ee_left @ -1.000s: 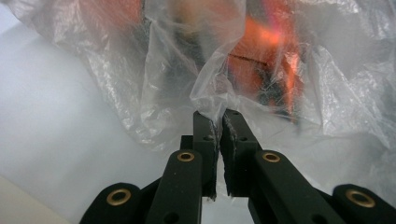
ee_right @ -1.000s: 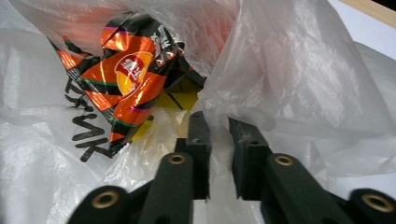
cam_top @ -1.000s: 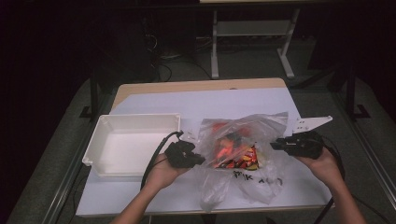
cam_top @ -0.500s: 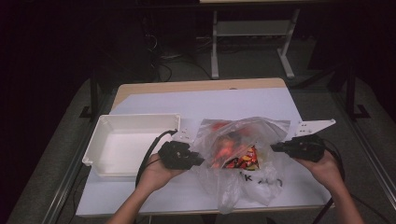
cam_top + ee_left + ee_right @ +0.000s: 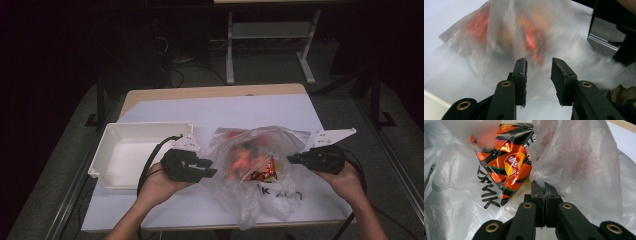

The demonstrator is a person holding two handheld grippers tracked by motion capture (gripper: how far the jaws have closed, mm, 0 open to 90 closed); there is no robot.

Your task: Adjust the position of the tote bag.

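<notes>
one plastic bag — two grippers, one tray

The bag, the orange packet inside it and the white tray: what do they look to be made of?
The bag: thin translucent plastic film, going by its crinkles and the contents showing through. The orange packet: glossy foil-like wrapper with bright reflections. The white tray: probably matte rigid plastic or foam, with moulded walls; which of the two is unclear.

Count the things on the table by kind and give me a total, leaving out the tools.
White tray: 1
Clear plastic bag: 1
Orange and black snack packet inside the bag: 1 that can be told apart; other reddish contents are too blurred to count
Total: 3
</notes>
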